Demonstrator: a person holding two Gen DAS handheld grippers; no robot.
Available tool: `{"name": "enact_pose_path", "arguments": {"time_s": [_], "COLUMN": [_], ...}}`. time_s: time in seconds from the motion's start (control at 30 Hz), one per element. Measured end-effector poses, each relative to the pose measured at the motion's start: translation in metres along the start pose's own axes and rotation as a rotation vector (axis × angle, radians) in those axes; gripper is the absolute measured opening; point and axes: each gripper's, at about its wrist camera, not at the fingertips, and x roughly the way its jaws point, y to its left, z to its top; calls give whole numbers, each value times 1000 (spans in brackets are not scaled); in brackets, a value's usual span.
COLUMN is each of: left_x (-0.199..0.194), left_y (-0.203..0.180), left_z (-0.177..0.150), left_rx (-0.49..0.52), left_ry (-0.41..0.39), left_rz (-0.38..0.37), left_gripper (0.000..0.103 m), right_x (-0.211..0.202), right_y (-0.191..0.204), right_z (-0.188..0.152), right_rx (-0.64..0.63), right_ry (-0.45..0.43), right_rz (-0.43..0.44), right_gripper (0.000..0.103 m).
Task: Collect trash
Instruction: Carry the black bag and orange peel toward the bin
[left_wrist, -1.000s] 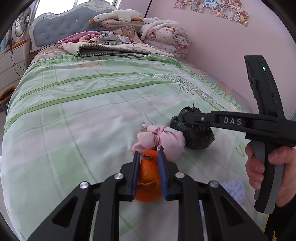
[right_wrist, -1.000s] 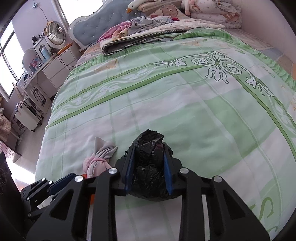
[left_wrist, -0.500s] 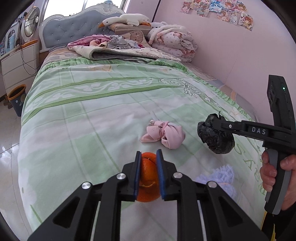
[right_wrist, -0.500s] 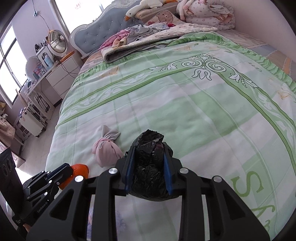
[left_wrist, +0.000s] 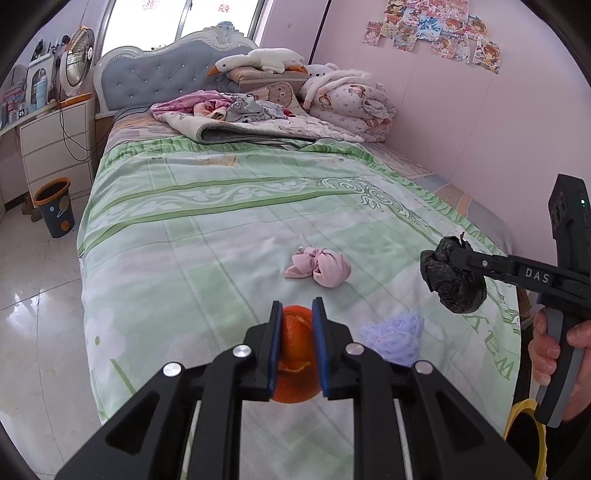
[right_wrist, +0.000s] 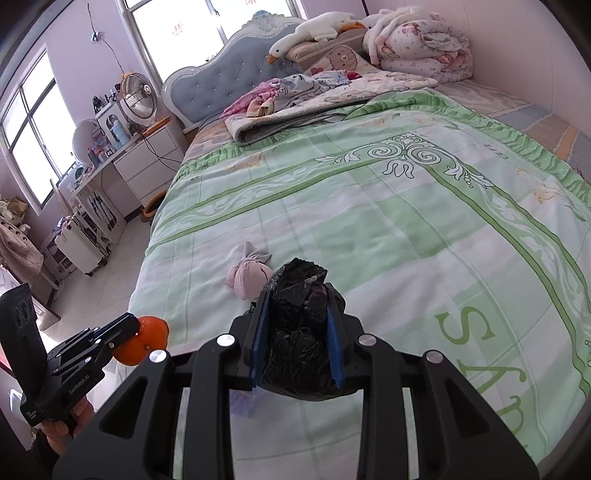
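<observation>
Item 1, orange peel (left_wrist: 295, 354). Held between the blue pads of the left claw (left_wrist: 296, 350), jaws narrow and pressing on it. A second ago it sat low over the bed (left_wrist: 221, 236), just in front of the pink tied bundle (left_wrist: 321, 266); it now hangs clear of the quilt, with the bundle well beyond it. Torn rim faces up and away from the camera; the rounded bottom bulges below the pads. Long axis roughly along the fingers.

Item 2, crumpled black plastic bag (right_wrist: 301, 332). Clamped in the right claw (right_wrist: 297, 332), jaws narrow and closed on it. Earlier it was low over the quilt beside the pink bundle; it is now lifted clear, and in the left wrist view it hangs in the air off the quilt. Twisted neck points forward and up past the fingertips; the bulk sags below. Long axis along the fingers.

Status: both pieces of trash are off the bed and in hand, so pickup looks complete and carrying to a bin is the likely step. An orange-rimmed wastebasket (left_wrist: 55, 206) stands on the floor by the white drawers.

Remaining on the bed: pink bundle; a lilac fluffy item (left_wrist: 397, 338) near the foot. Whether either counts as trash cannot be told.
</observation>
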Motion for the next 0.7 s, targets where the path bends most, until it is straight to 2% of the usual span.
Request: {"name": "enact_pose_path", "arguments": {"time_s": [0.23, 0.53, 0.7], "left_x": [-34, -79, -107], "left_y": [-11, -38, -62], "left_z": [-3, -5, -8], "left_rx": [11, 39, 65], "left_ry": [-40, -101, -145], "left_rz": [30, 27, 2], "left_gripper": [15, 15, 15], "right_x": [-45, -108, -149], "right_y": [9, 18, 19], "right_z": [-5, -18, -31], "right_rx": [-25, -62, -76], "right_ry": [-60, -143, -192], "right_rz": [11, 34, 45], "right_gripper": [27, 27, 27]}}
